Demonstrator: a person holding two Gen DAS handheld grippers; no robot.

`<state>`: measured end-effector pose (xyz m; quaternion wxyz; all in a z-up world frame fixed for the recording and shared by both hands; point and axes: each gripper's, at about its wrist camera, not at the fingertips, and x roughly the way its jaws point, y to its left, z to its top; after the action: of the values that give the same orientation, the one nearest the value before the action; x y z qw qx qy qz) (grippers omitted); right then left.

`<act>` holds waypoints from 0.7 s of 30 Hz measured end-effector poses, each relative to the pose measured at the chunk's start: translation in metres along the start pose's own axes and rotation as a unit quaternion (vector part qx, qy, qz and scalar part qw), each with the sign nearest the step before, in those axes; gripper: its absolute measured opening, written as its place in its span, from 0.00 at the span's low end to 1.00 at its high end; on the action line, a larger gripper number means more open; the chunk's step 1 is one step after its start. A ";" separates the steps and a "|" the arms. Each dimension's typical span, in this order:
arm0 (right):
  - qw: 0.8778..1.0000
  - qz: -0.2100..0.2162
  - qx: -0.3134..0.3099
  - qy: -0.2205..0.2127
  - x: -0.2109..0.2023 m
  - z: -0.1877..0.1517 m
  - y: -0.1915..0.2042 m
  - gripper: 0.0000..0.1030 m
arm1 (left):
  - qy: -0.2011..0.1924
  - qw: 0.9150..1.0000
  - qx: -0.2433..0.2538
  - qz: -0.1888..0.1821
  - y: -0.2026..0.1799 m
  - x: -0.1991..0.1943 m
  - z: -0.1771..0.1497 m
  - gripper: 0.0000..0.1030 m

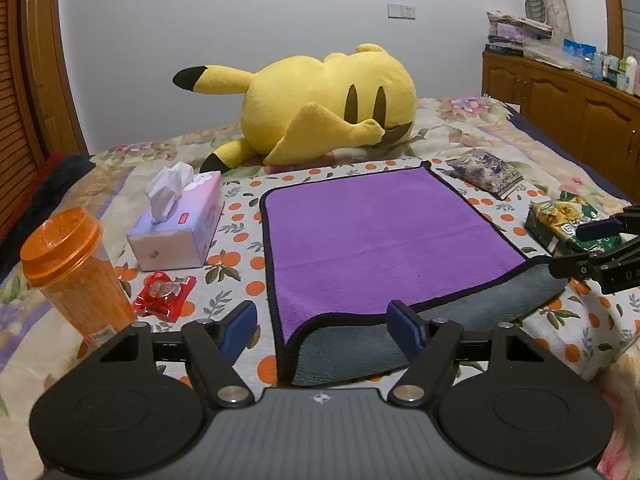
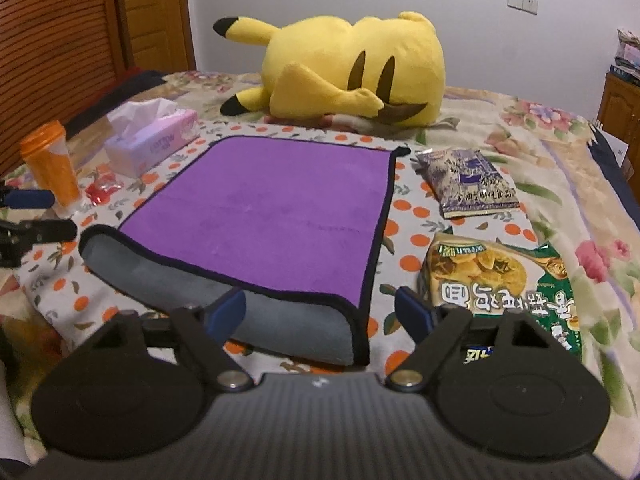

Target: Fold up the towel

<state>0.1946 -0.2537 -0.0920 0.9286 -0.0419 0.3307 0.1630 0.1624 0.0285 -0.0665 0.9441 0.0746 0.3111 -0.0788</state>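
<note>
Jaws spread wide over plush purple towel, grey underside.

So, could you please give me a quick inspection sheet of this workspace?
Surface: bed with orange-dotted cloth.
Job's things: purple towel flat, near edge turned over showing grey.
Clutter: plush, tissue box, orange cup, red packet, two snack bags.
Grippers: left hand-held gripper and right hand-held gripper open, empty.
Cables: nothing seen.
Surroundings: cabinet, wall.
</note>
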 end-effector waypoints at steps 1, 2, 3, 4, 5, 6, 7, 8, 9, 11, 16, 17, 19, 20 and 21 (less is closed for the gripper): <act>1.000 0.000 0.000 0.003 0.002 0.000 0.000 0.77 | 0.001 1.000 0.000 0.001 0.002 0.002 0.000 0.71; 1.000 0.001 0.000 0.006 0.004 0.000 -0.001 0.76 | 0.002 1.000 0.000 0.002 0.004 0.005 0.000 0.71; 1.000 0.001 0.000 0.008 0.006 -0.001 -0.001 0.75 | 0.004 1.000 0.000 0.002 0.005 0.007 0.000 0.71; 1.000 0.002 0.000 0.011 0.007 -0.001 -0.002 0.75 | 0.006 1.000 0.000 0.001 0.007 0.009 0.000 0.71; 1.000 0.002 0.000 0.013 0.009 -0.001 -0.003 0.75 | 0.009 1.000 0.000 0.000 0.008 0.012 0.000 0.69; 1.000 0.002 0.000 0.015 0.011 -0.001 -0.004 0.75 | 0.012 1.000 -0.001 -0.001 0.009 0.014 0.000 0.67; 1.000 0.001 0.000 0.017 0.012 -0.001 -0.005 0.74 | 0.015 1.000 -0.001 -0.003 0.010 0.016 0.000 0.65; 1.000 0.001 0.001 0.018 0.013 -0.001 -0.006 0.74 | 0.020 1.000 -0.002 -0.008 0.012 0.019 0.000 0.63; 1.000 0.001 0.002 0.020 0.014 -0.002 -0.006 0.73 | 0.025 1.000 -0.002 -0.013 0.013 0.022 -0.001 0.58; 1.000 0.001 0.006 0.023 0.017 -0.002 -0.009 0.73 | 0.035 0.999 -0.001 -0.020 0.015 0.028 -0.002 0.54; 0.999 0.005 0.011 0.033 0.024 -0.003 -0.013 0.72 | 0.055 0.998 0.007 -0.027 0.015 0.038 -0.008 0.46; 0.999 0.007 0.011 0.037 0.025 -0.003 -0.013 0.71 | 0.059 0.998 0.006 -0.028 0.015 0.040 -0.009 0.44; 0.999 0.010 0.011 0.043 0.028 -0.004 -0.012 0.70 | 0.068 0.997 0.001 -0.031 0.016 0.043 -0.011 0.41; 0.999 0.013 0.011 0.046 0.029 -0.005 -0.012 0.69 | 0.072 0.997 -0.003 -0.033 0.017 0.044 -0.011 0.39; 0.999 0.015 0.011 0.049 0.030 -0.005 -0.012 0.68 | 0.076 0.996 -0.005 -0.036 0.017 0.045 -0.012 0.38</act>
<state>0.2174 -0.2575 -0.1151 0.9092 -0.0346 0.3780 0.1711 0.1941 0.0427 -0.1013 0.9147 0.0641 0.3848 -0.1055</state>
